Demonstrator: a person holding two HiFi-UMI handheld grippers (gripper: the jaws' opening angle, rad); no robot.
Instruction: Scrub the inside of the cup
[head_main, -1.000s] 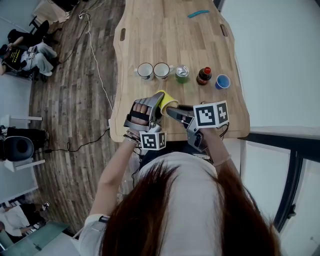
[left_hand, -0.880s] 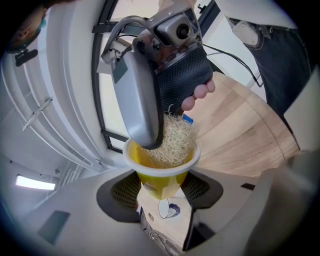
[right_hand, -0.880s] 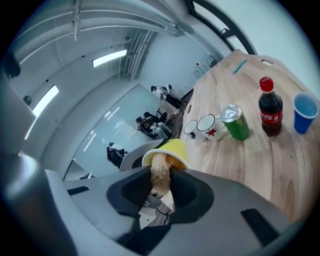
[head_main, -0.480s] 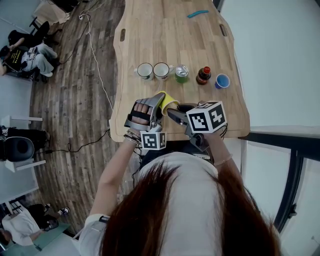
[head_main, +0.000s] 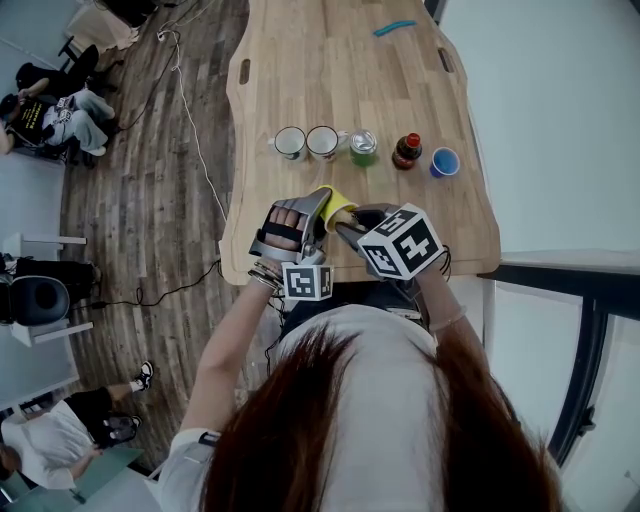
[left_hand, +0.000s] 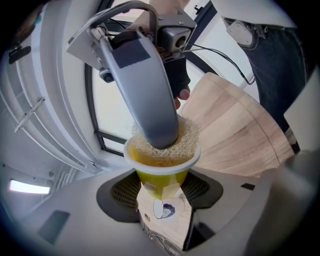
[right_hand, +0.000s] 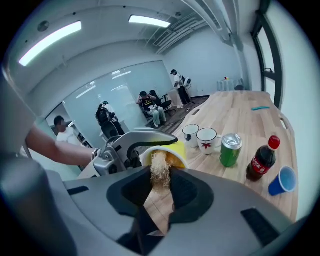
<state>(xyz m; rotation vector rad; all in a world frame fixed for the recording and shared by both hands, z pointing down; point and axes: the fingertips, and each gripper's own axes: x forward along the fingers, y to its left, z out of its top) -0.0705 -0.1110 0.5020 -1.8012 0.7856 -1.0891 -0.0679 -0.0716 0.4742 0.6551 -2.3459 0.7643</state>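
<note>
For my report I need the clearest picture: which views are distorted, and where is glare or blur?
Left gripper view: fisheye bending, dark corners, window washed out behind the yellow cup. Right gripper view: same bending, ceiling lights glare, scrubber sharp. Head view: least bent, evenly lit, table sharp.

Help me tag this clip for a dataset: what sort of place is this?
Probably an office or lab meeting room: a long wooden table, people seated by a glass wall, strip lights overhead.
</note>
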